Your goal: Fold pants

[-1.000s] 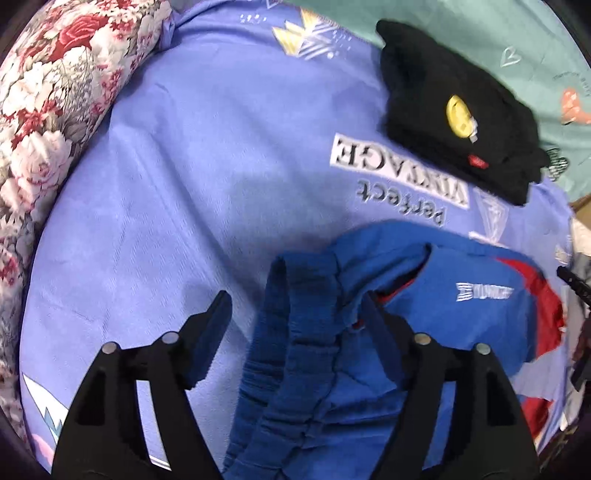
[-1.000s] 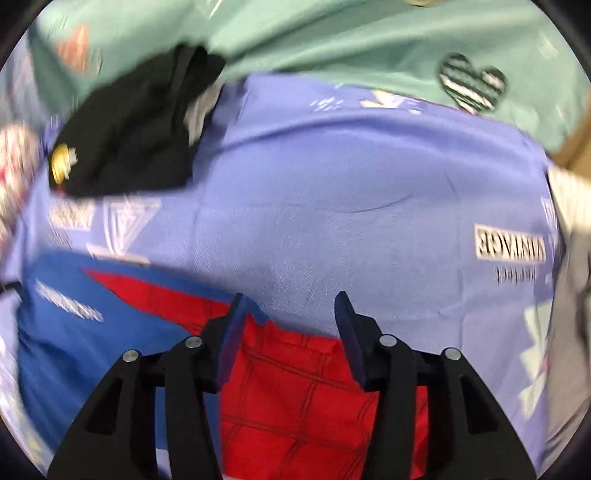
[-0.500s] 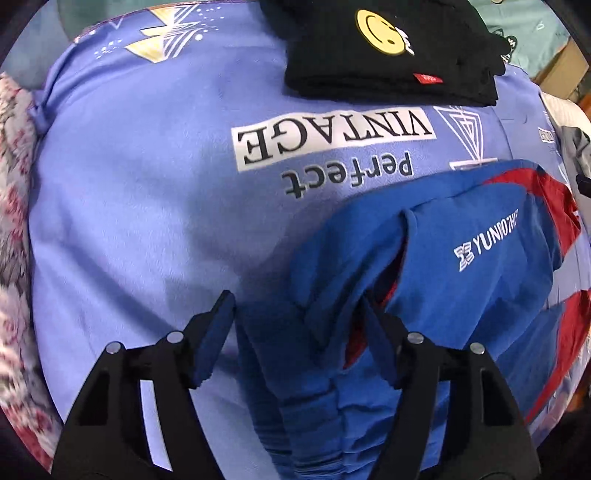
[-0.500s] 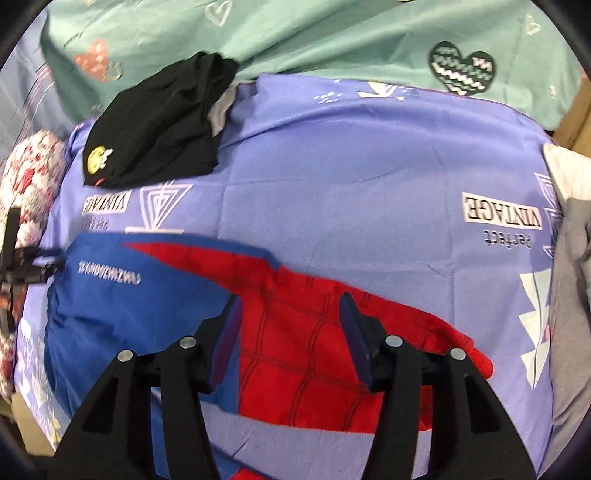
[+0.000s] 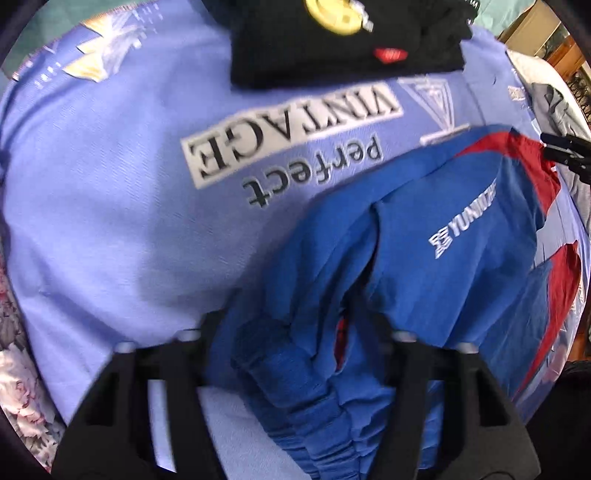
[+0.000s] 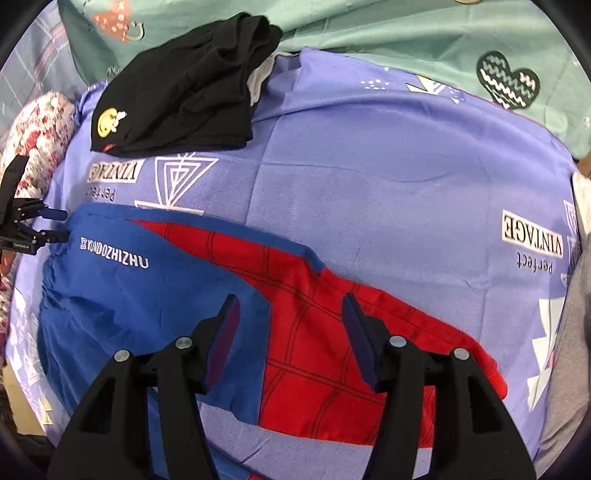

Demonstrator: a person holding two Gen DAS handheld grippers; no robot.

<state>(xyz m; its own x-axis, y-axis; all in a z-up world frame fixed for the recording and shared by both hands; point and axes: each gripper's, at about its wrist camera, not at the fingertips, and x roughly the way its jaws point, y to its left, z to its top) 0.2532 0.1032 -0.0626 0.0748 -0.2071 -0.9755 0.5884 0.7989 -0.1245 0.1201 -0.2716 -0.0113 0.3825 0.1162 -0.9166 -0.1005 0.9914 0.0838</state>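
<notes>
Blue and red pants (image 6: pixel 155 295) with white lettering lie spread on the lavender sheet (image 6: pixel 388 177). In the left wrist view the pants (image 5: pixel 443 258) fill the lower right, with the bunched waistband between the fingers. My left gripper (image 5: pixel 299 332) is open around that waistband; it also shows at the pants' left edge in the right wrist view (image 6: pixel 26 225). My right gripper (image 6: pixel 290 321) is open and empty, hovering over the red and blue leg. The right gripper's tip shows at the far right of the left wrist view (image 5: pixel 565 151).
A folded black garment with a yellow smiley (image 6: pixel 184 88) lies at the back left on the sheet, also in the left wrist view (image 5: pixel 332 40). A floral pillow (image 6: pixel 40 133) lies at the left. A teal sheet (image 6: pixel 406 33) lies behind. Grey cloth (image 6: pixel 569 350) lies at the right.
The left gripper has moved forward over the waistband, toward the black garment. The right gripper has drawn back and up, so more of the red leg shows.
</notes>
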